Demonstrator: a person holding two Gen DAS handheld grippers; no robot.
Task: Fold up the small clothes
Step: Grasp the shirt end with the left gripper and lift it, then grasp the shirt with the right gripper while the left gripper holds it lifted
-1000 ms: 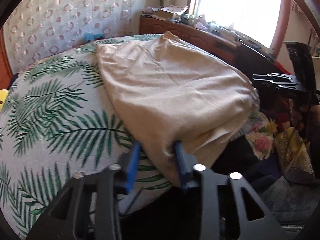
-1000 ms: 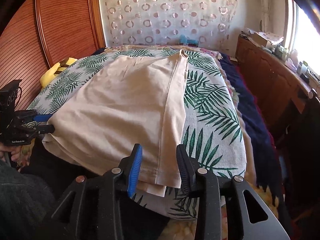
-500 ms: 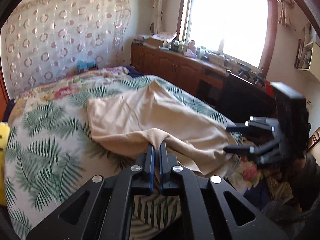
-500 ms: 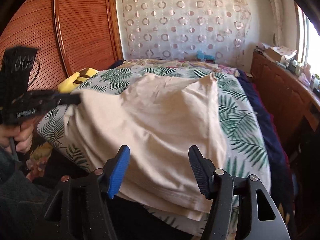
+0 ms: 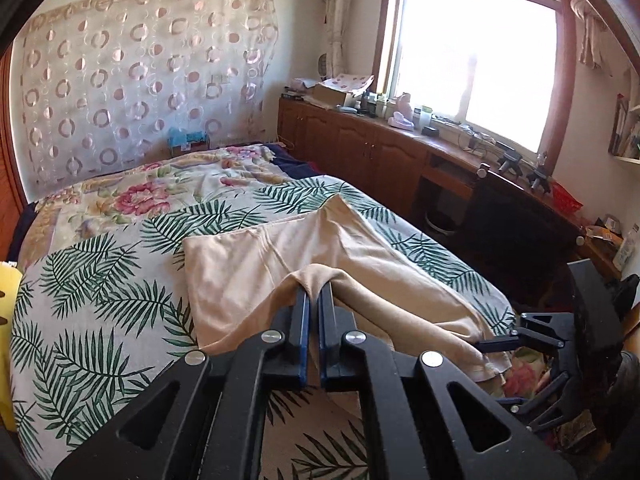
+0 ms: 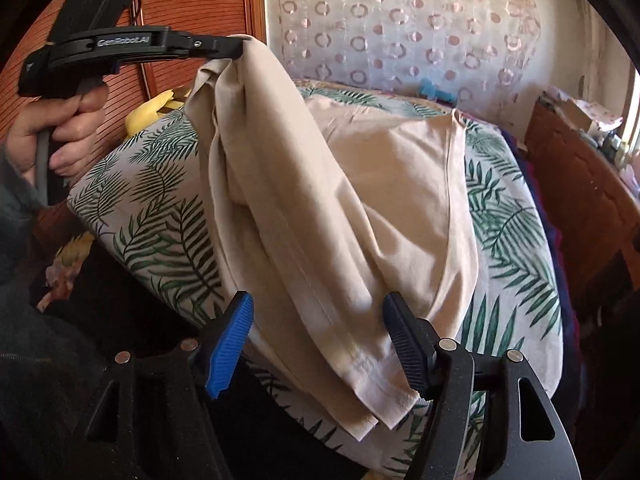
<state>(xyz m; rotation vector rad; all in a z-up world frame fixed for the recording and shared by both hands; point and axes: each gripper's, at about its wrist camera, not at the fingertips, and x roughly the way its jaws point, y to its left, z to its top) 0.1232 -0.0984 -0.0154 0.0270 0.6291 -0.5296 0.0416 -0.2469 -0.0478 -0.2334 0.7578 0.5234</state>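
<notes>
A beige garment (image 5: 256, 268) lies on the palm-leaf bedspread (image 5: 96, 304). My left gripper (image 5: 314, 300) is shut on a near corner of it and holds that corner lifted above the bed. In the right wrist view the left gripper (image 6: 236, 48) pinches the cloth high at upper left, and the beige garment (image 6: 360, 200) drapes down from it to the bed. My right gripper (image 6: 316, 320) is open, its jaws wide on either side of the hanging hem at the near bed edge, not closed on it. The right gripper (image 5: 496, 344) shows at far right.
A wooden cabinet (image 5: 360, 148) with clutter runs along the right wall under a bright window (image 5: 476, 56). A patterned curtain (image 5: 132, 92) hangs behind the bed. A yellow pillow (image 6: 156, 110) and a wooden wardrobe (image 6: 192, 4) are to the left.
My left gripper shut on the garment's near corner and lifted it up. My right gripper opened wider and stayed at the hem near the bed edge.
</notes>
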